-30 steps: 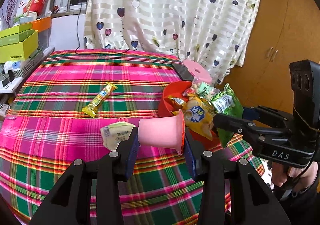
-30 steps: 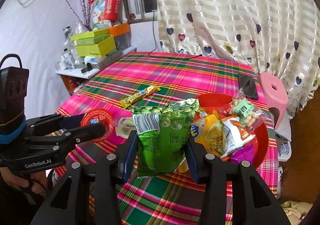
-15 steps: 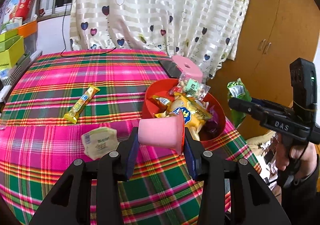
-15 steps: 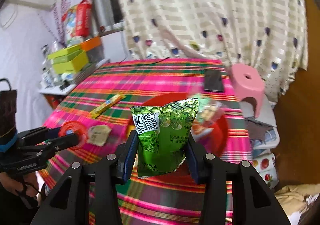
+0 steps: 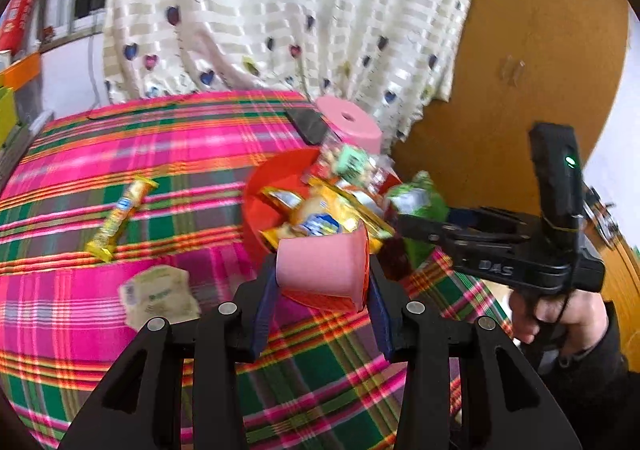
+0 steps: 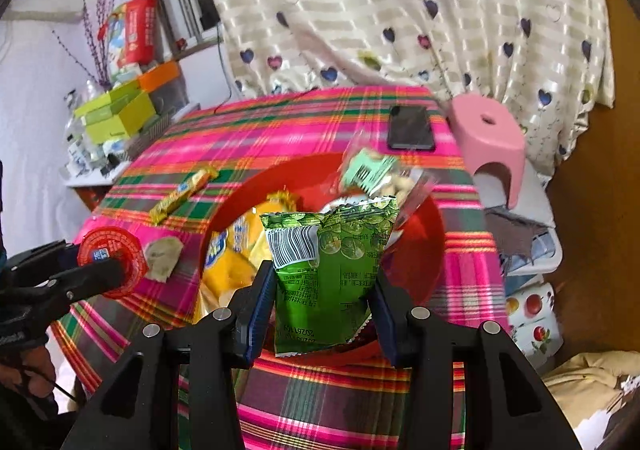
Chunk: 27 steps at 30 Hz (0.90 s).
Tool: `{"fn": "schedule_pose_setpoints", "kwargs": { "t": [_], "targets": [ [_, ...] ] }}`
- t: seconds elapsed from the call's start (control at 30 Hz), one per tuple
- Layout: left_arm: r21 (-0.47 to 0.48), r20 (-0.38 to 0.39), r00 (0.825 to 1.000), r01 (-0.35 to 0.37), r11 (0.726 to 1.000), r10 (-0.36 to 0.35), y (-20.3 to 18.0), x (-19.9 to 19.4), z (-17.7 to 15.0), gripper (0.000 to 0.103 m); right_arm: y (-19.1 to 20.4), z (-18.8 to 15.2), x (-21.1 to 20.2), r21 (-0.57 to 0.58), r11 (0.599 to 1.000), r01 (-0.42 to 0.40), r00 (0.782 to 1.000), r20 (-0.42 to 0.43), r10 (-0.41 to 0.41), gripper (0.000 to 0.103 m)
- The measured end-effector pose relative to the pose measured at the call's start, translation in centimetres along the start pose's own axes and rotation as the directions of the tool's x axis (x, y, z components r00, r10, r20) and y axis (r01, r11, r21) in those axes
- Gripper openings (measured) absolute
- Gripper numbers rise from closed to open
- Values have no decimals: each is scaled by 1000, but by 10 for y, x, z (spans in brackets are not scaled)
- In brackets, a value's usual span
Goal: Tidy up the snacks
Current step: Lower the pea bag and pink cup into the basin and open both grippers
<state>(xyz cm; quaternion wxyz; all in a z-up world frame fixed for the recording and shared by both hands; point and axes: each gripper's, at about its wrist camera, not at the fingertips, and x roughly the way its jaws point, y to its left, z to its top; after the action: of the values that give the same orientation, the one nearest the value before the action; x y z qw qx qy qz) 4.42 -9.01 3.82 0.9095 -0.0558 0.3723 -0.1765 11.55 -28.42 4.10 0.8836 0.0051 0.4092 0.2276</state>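
My left gripper (image 5: 322, 290) is shut on a pink cup with a red foil lid (image 5: 320, 270), held on its side near the front edge of the red bowl (image 5: 256, 206). My right gripper (image 6: 322, 298) is shut on a green snack bag (image 6: 328, 270), held upright over the red bowl (image 6: 432, 250). The bowl holds several snack packs, among them a yellow bag (image 6: 228, 254) and a clear nut pack (image 6: 376, 174). In the right wrist view the left gripper (image 6: 100, 266) and the cup's red lid (image 6: 110, 254) show at the left. In the left wrist view the right gripper (image 5: 420, 226) and the green bag (image 5: 416, 202) sit at the bowl's right side.
On the plaid tablecloth (image 5: 120, 154) lie a yellow snack bar (image 5: 120, 214) and a small beige packet (image 5: 160, 298), left of the bowl. A black phone (image 6: 412, 126) lies at the table's far side. A pink stool (image 6: 488, 134) stands beyond the table edge. Boxes (image 6: 116, 118) are stacked at the left.
My right gripper has moved the green bag in from beyond the bowl's right side to over the bowl. My left gripper has come closer to the bowl with the pink cup.
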Motion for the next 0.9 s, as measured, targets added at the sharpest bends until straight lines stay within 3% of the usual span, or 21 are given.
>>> {"fn": "schedule_pose_setpoints", "kwargs": {
  "t": [0.23, 0.57, 0.73, 0.8, 0.9],
  "targets": [
    [-14, -28, 1000, 1, 1000, -1, 4, 13, 0, 43, 12, -9, 22, -64, 998, -11, 998, -67, 7, 43],
    [-49, -39, 999, -27, 998, 25, 21, 21, 1, 43, 26, 10, 57, -81, 997, -12, 998, -59, 7, 44],
    [-60, -40, 999, -31, 998, 29, 28, 27, 5, 43, 24, 5, 54, -78, 996, -50, 996, -75, 44, 45],
    [-59, -43, 999, -28, 998, 25, 29, 30, 6, 43, 24, 0, 54, -83, 995, -49, 994, -99, 41, 55],
    [-50, -48, 999, -22, 999, 19, 27, 35, 9, 43, 23, -4, 46, -93, 995, -44, 996, -87, 36, 59]
  ]
}}
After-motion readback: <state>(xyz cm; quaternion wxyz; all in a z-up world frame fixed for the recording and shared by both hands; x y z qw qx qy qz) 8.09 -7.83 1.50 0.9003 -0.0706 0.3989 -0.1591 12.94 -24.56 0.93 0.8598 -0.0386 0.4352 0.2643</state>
